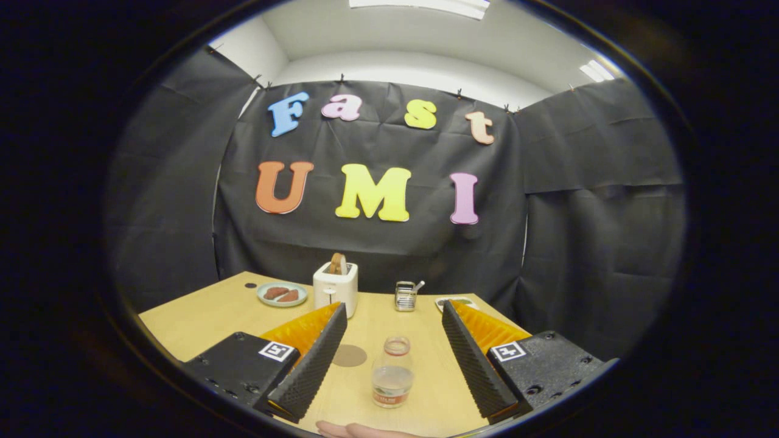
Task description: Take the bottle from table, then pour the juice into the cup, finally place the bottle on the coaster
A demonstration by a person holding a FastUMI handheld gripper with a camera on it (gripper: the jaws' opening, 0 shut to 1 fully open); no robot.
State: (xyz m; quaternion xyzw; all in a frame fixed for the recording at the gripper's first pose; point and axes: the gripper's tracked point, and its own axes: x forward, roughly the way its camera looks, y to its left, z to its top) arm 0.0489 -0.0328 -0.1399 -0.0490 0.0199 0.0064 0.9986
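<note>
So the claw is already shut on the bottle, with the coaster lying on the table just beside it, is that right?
Not quite. In the gripper view the claw is open: its fingers stand wide apart, and the bottle stands between them untouched. The coaster does lie on the table just beside the bottle.

Walls: I see black cloth [377,243] hung on three sides, creased, clipped along its top.
Upper room: a white wall [401,70] and ceiling rise above the cloth.
Light: bright ceiling panels [426,5] overhead.
Furniture: one pale wooden table [201,316] before me.
</note>
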